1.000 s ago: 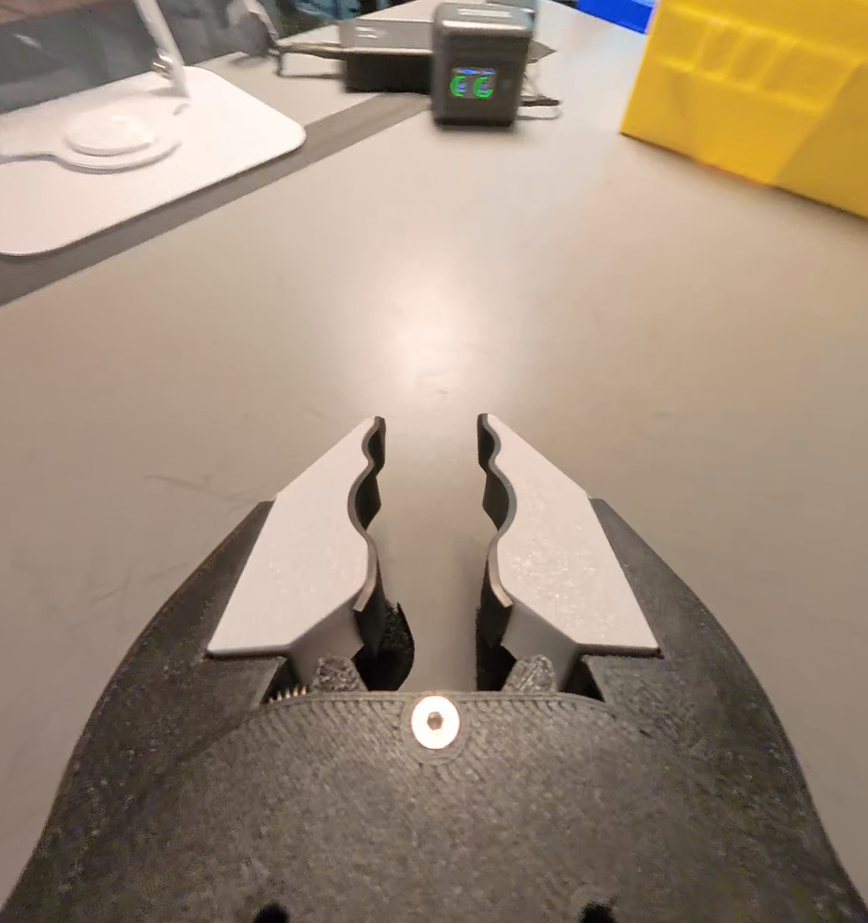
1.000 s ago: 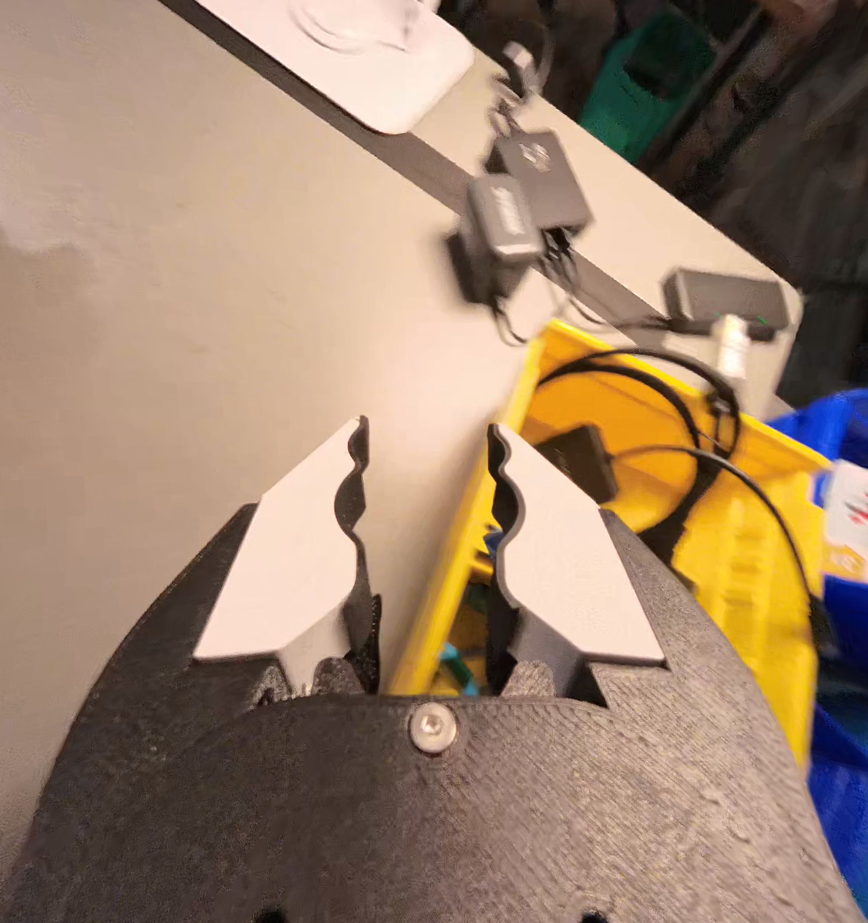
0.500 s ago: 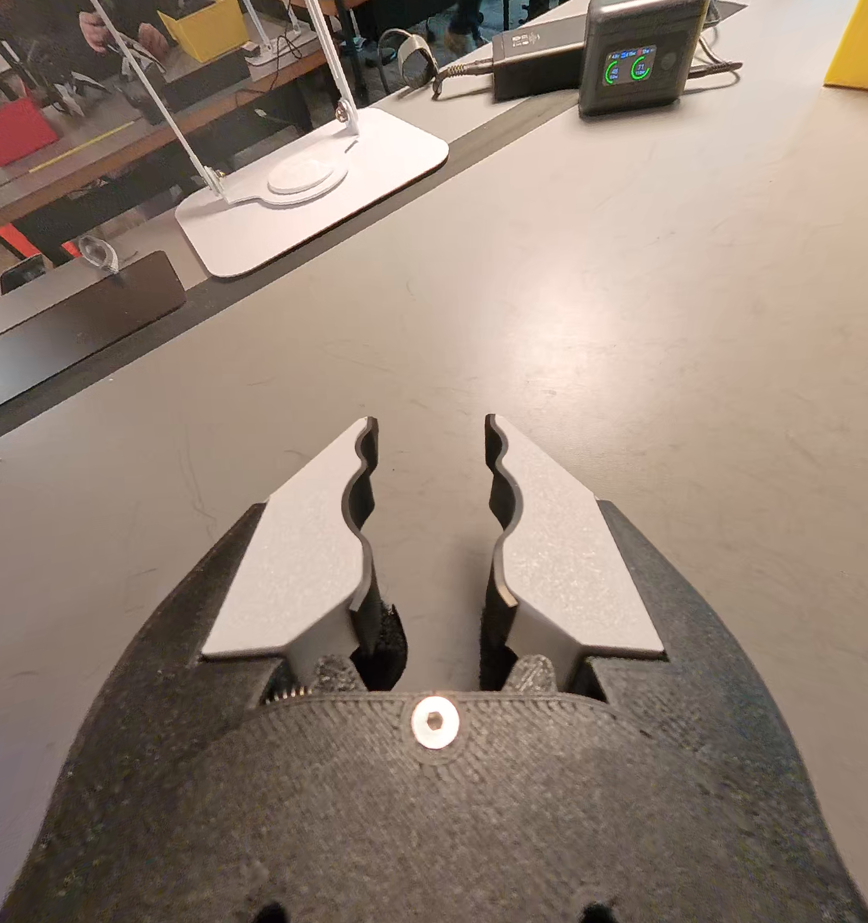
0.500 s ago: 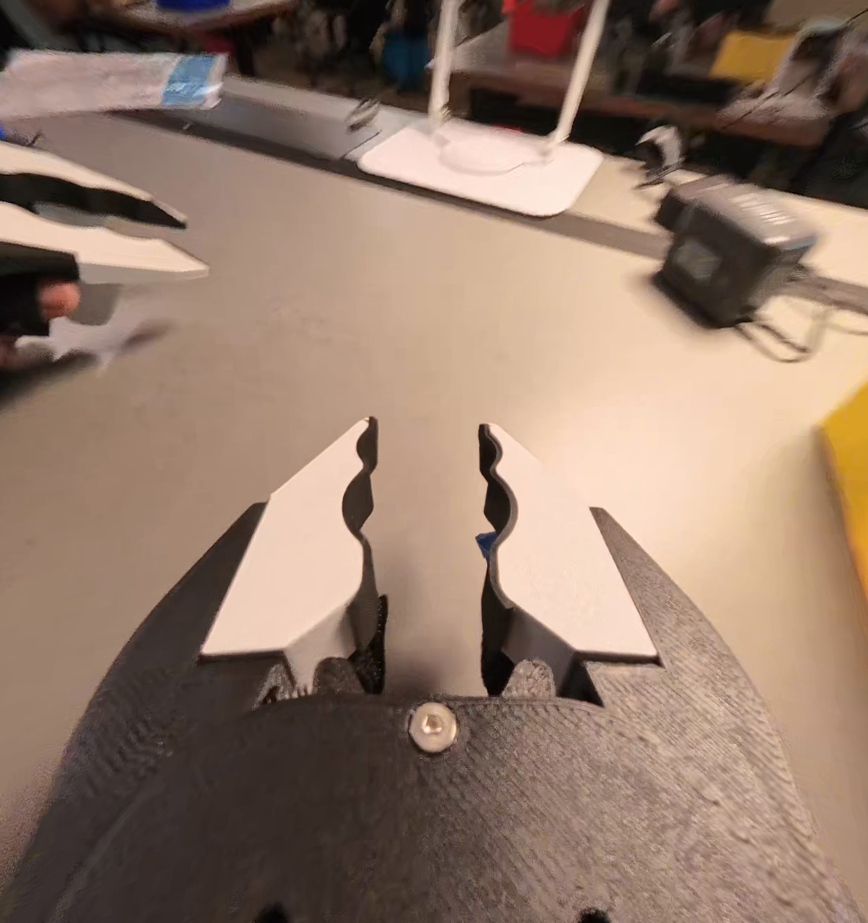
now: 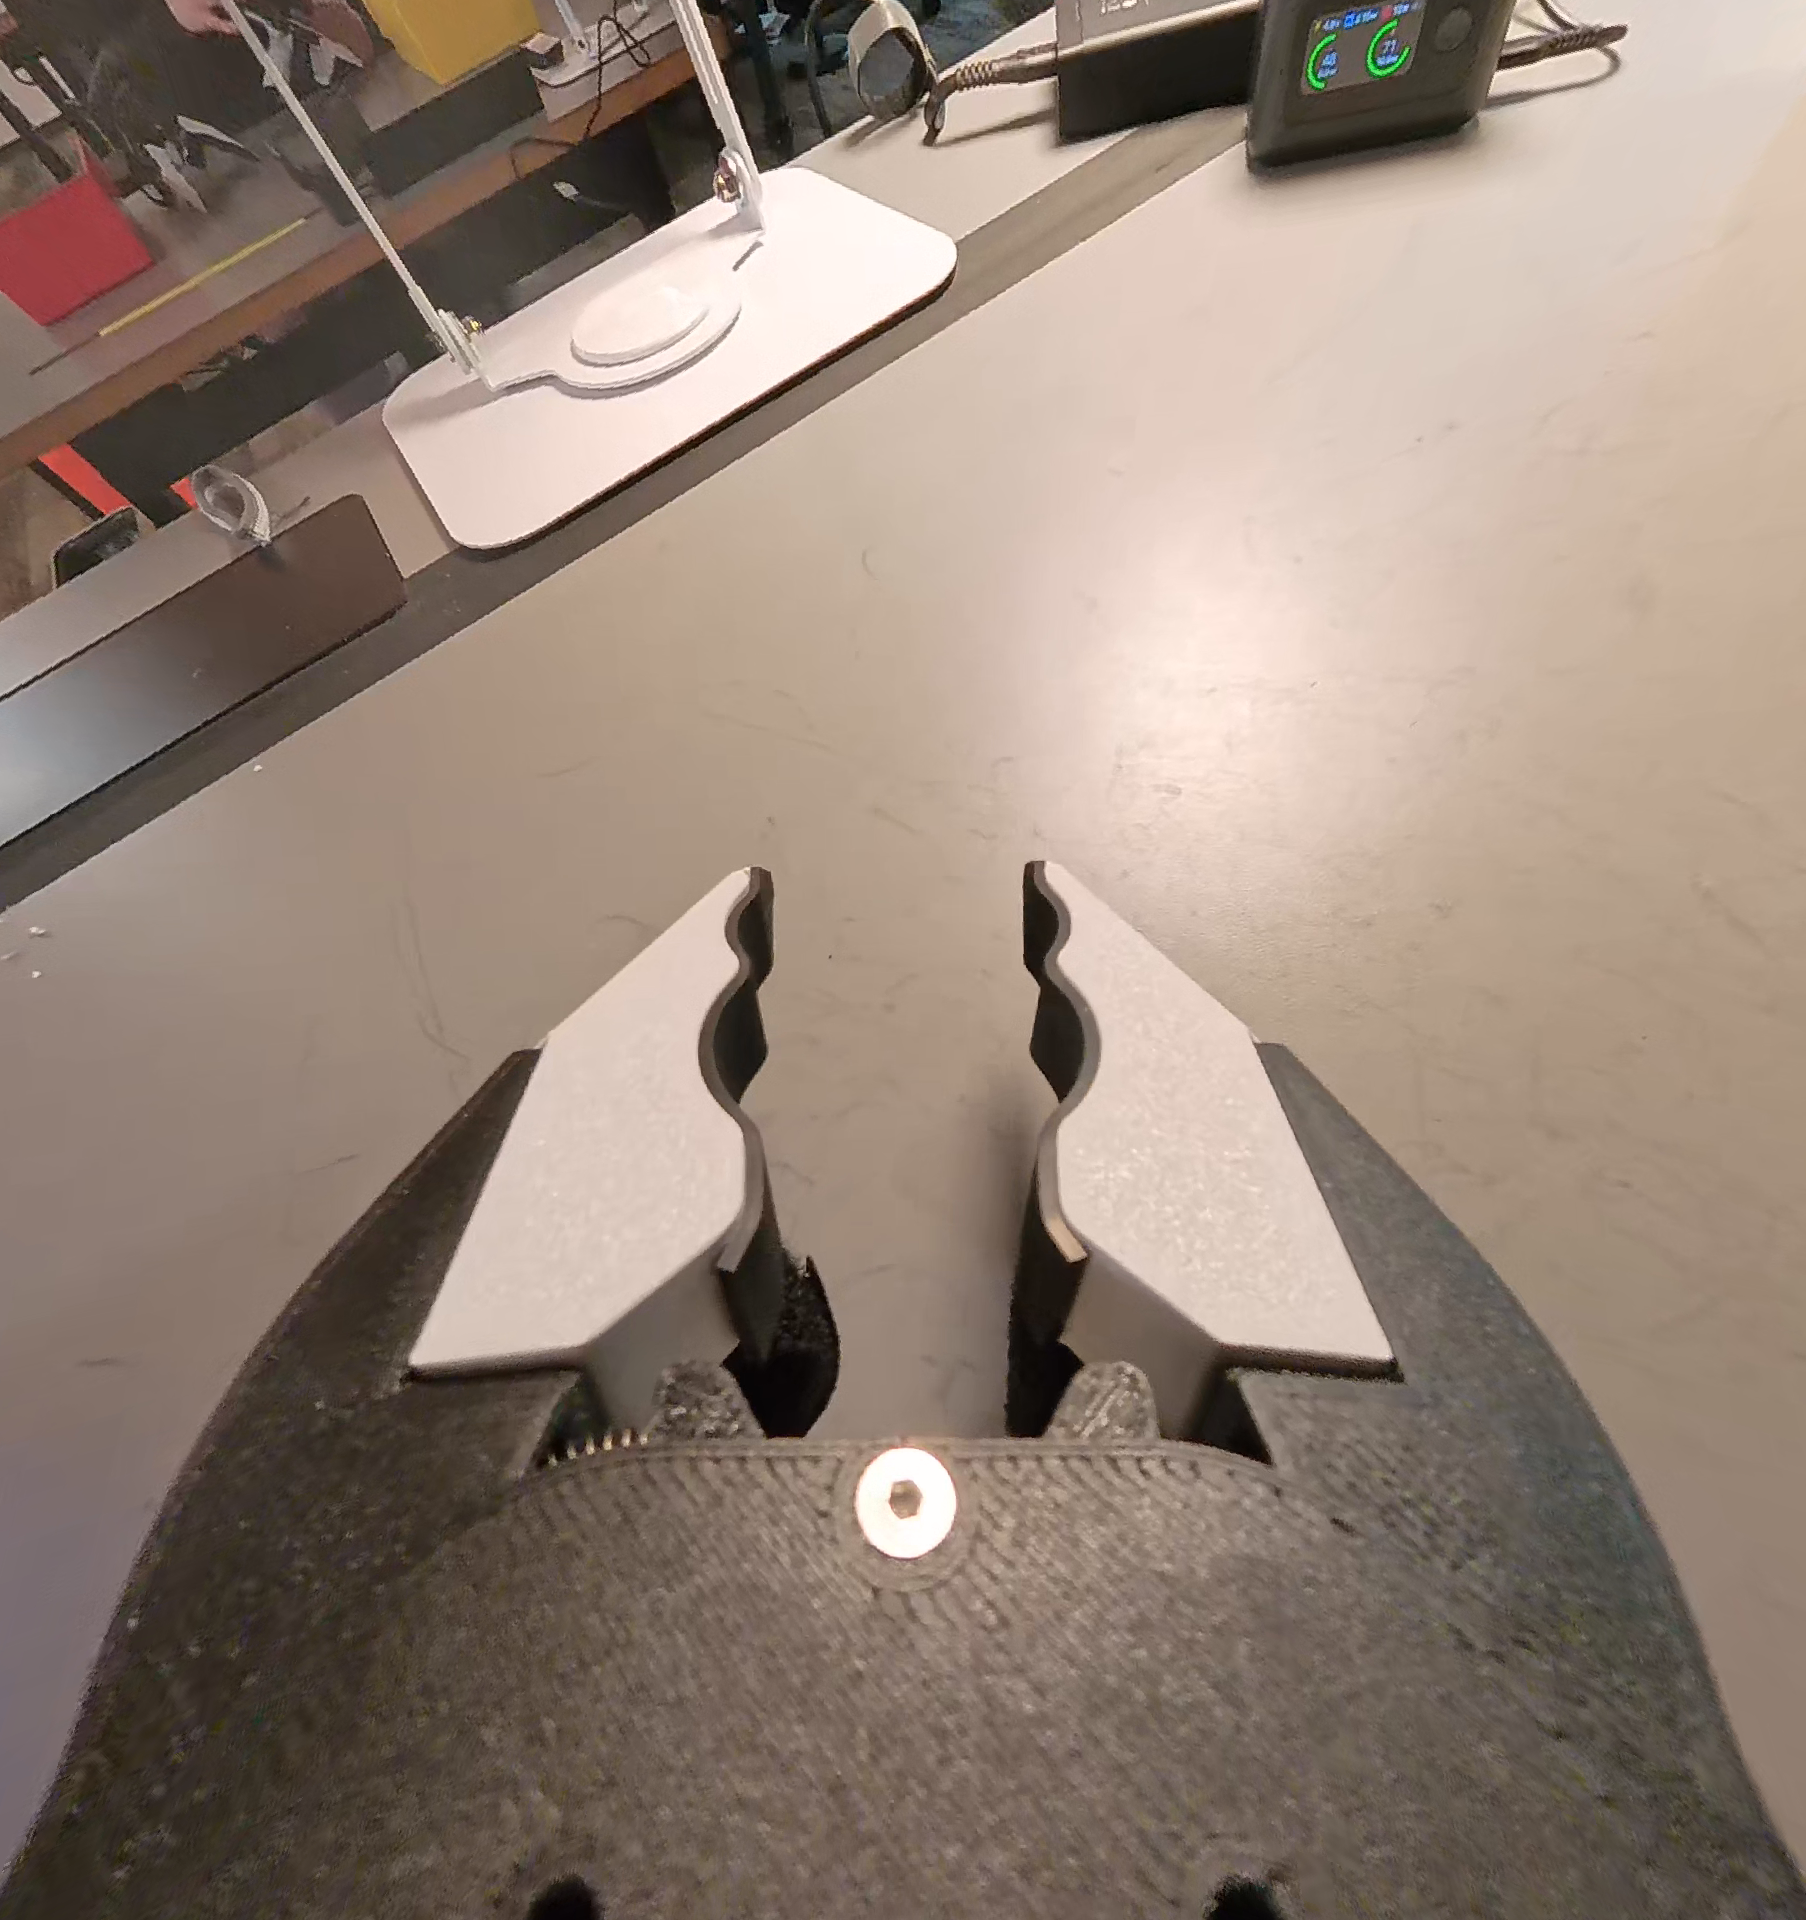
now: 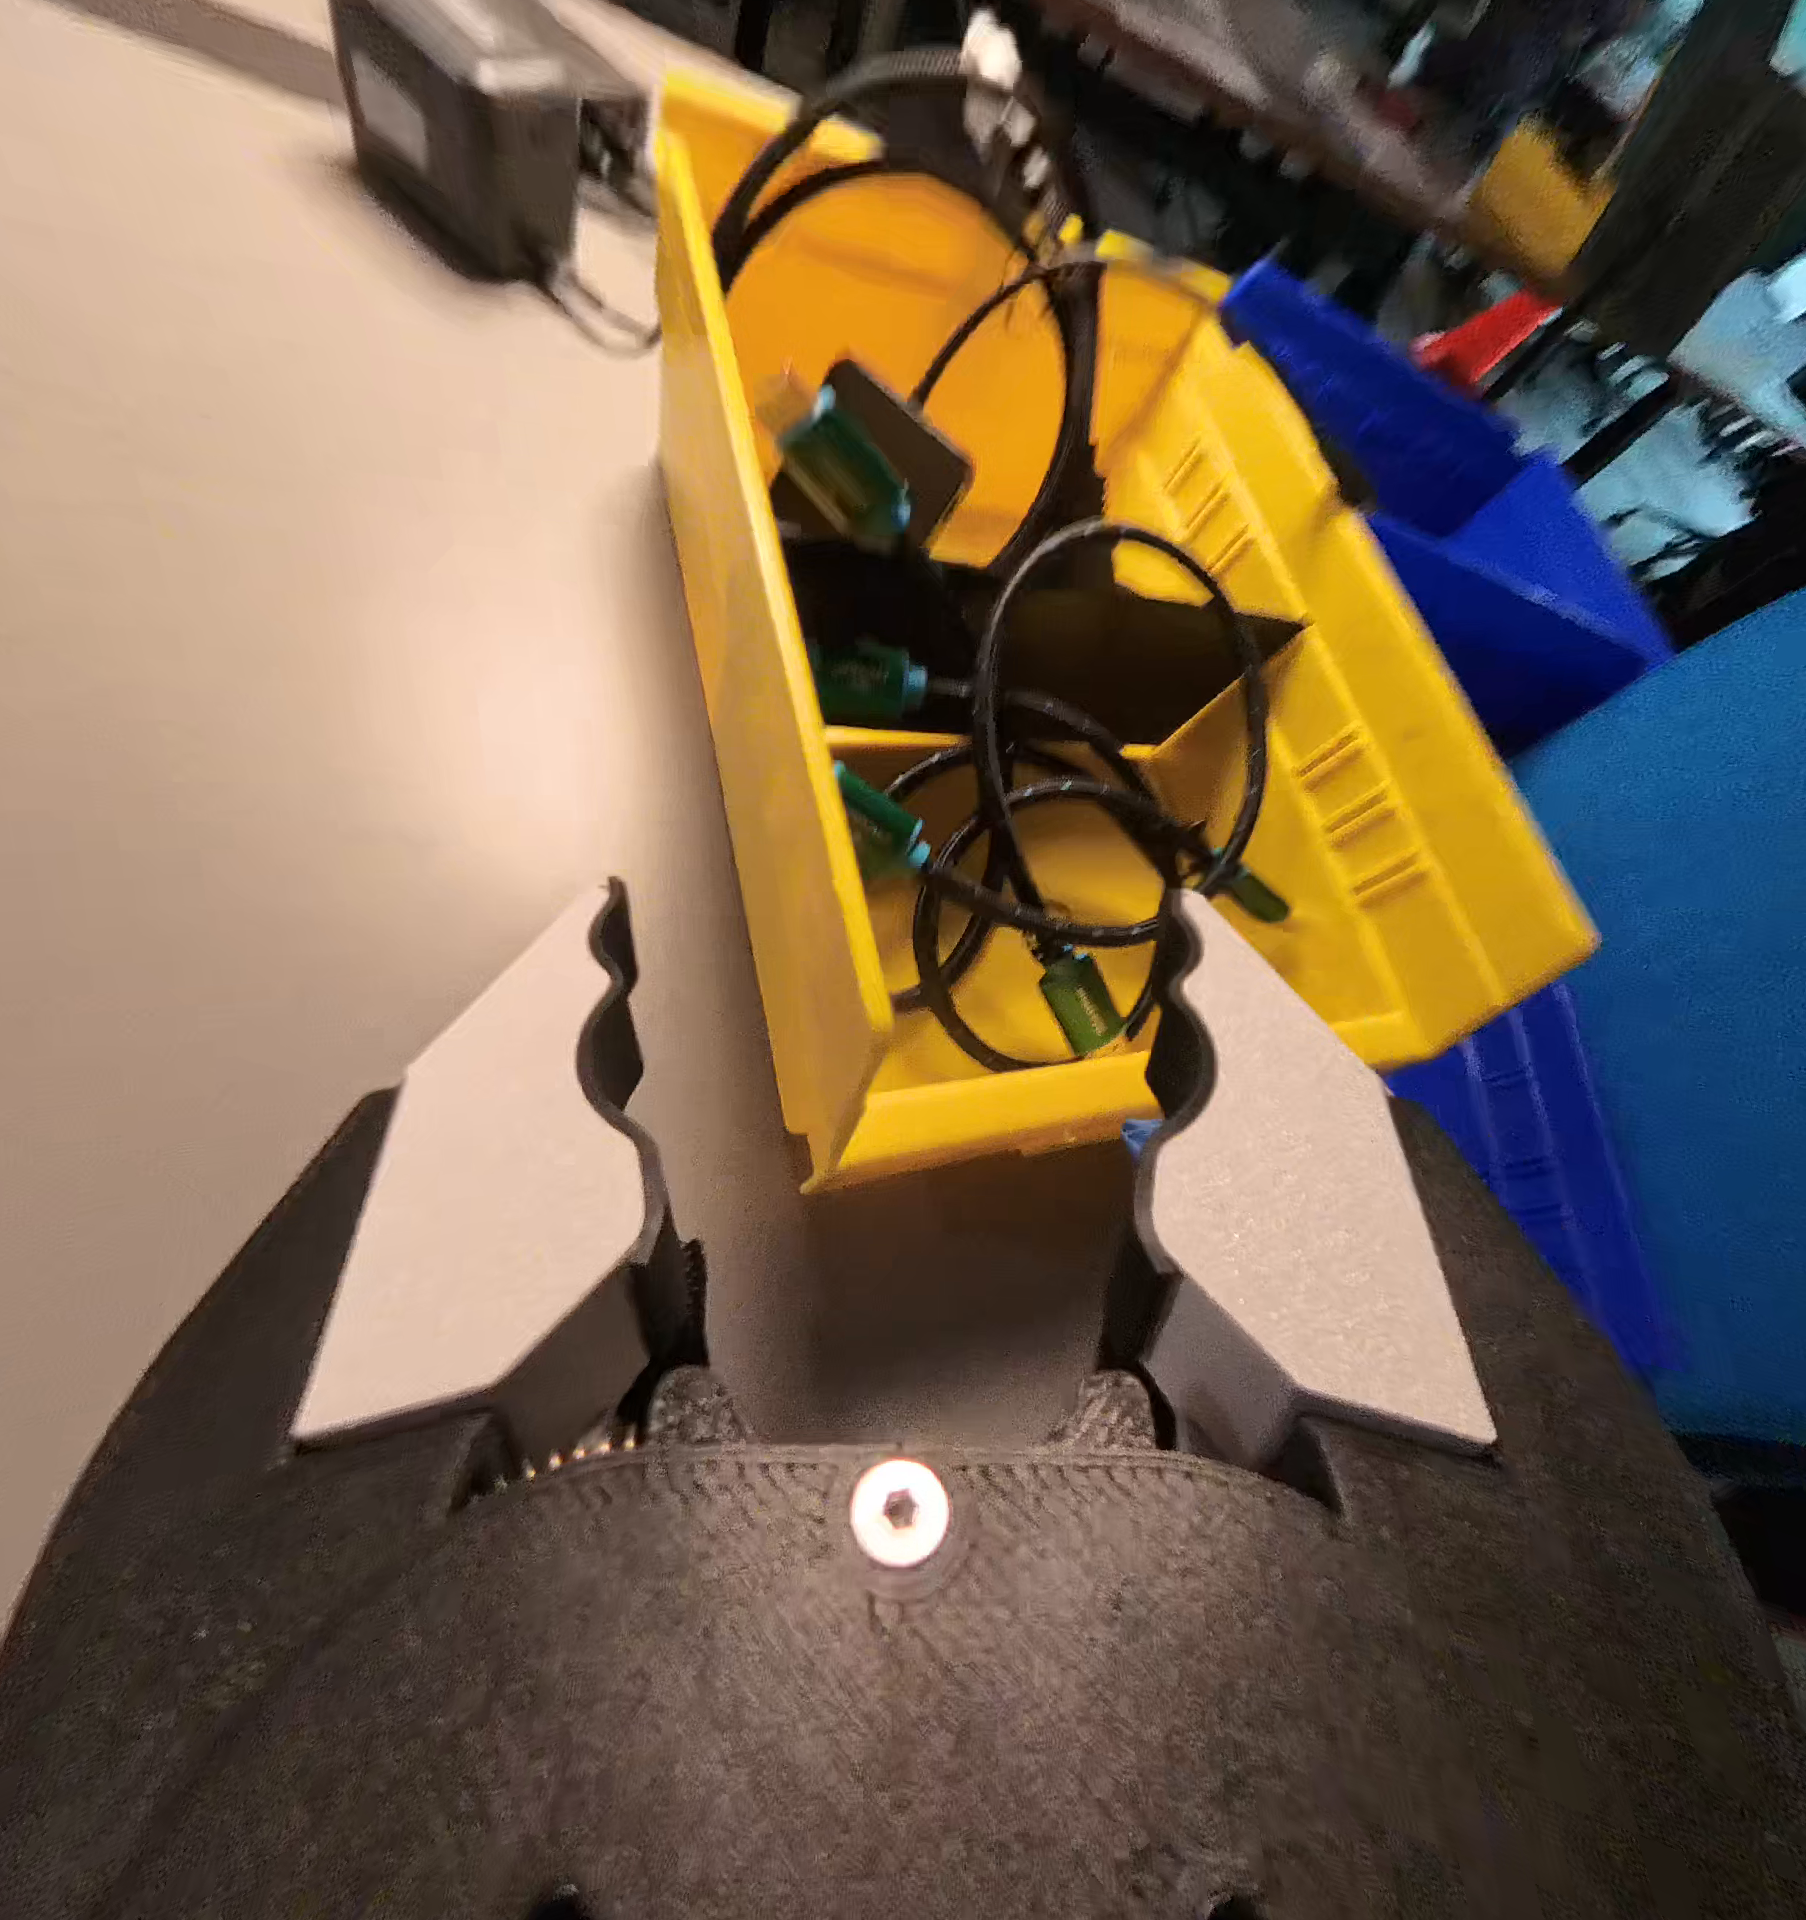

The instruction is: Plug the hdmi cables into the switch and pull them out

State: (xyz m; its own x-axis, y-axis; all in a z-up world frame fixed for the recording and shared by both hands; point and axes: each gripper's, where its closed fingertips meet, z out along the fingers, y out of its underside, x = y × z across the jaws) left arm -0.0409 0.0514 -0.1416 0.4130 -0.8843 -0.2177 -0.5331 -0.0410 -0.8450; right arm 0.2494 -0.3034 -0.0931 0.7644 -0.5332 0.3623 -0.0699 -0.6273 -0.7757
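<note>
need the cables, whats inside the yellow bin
The yellow bin holds coiled black HDMI cables with green plugs and a flat black box. Whatever lies under the coils is hidden.

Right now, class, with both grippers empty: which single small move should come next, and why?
Probably ease the right gripper, open and empty, forward and down into the yellow bin toward a green-ended cable plug; the cables all lie coiled there, unheld.

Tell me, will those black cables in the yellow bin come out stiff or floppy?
Probably floppy: the cables lie in loose loops in the bin. The loops overlap, so lifting one may drag others. Their green plugs look rigid, likely the easier grip.
</note>
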